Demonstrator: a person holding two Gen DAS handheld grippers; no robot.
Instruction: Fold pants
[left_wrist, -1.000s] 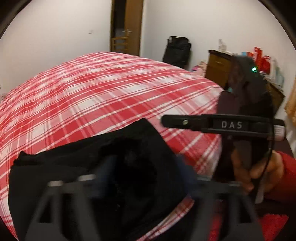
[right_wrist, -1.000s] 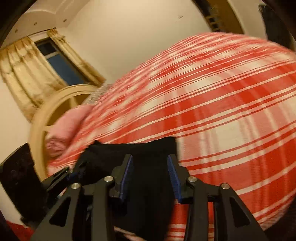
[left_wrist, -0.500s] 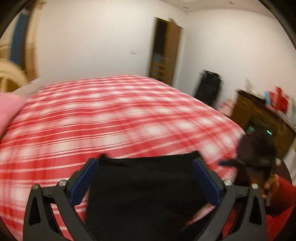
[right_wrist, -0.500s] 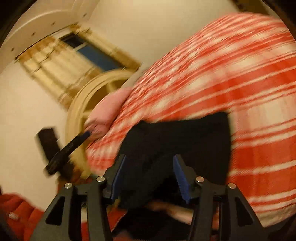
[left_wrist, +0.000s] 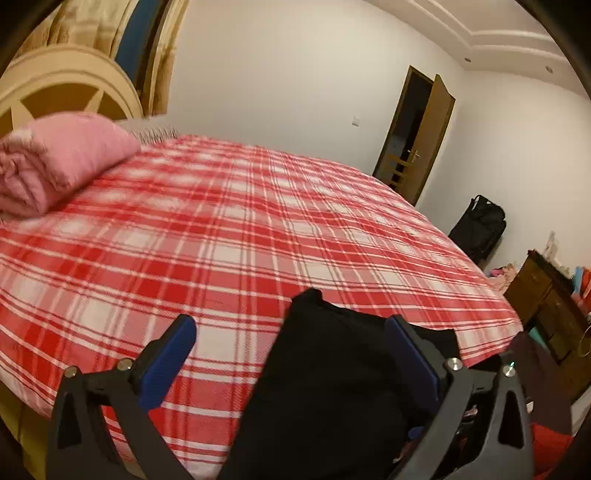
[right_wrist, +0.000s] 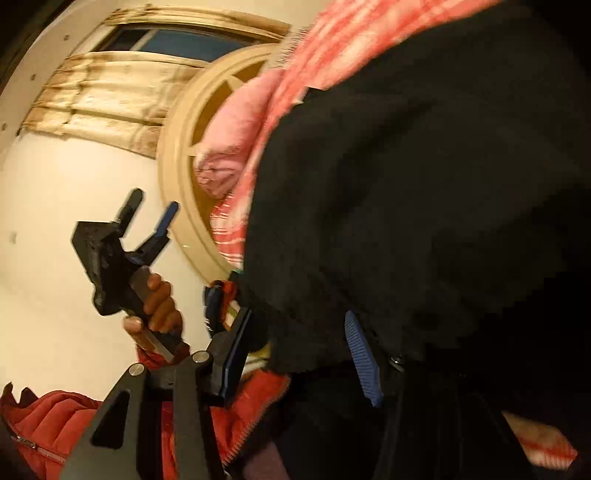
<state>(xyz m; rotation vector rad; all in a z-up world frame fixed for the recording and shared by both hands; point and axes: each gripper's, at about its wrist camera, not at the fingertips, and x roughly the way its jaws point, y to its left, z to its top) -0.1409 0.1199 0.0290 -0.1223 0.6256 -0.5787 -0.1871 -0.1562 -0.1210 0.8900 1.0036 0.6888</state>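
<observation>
The black pants (left_wrist: 332, 387) lie in a bundle at the near edge of the bed (left_wrist: 258, 229), at about five o'clock in my left view, one corner poking up toward twelve. In the right view the same dark cloth (right_wrist: 424, 184) fills everything from one to five o'clock.

My left gripper (left_wrist: 291, 354) is spread as wide as it goes and has just been opening; one blue pad hangs over bare plaid, the other sits against the cloth, so nothing is pinched. My right gripper (right_wrist: 299, 354) stands half open with the hem of the cloth hanging between its pads (right_wrist: 364, 358); I cannot tell whether they press on it.

I judge a fold has just been laid and let go, and the bundle looks thick, so the task seems far along. Next I would need a clean pinch on a free edge with each side, then either one more fold or a smoothing pass.

Around it: a pink pillow (left_wrist: 62, 158) at ten o'clock, well apart, a headboard (left_wrist: 66, 92) behind it, a door (left_wrist: 424, 133) at two, a dark bag (left_wrist: 480, 225) at three. My own red jacket (right_wrist: 55, 417) crowds the right view near the pads.
</observation>
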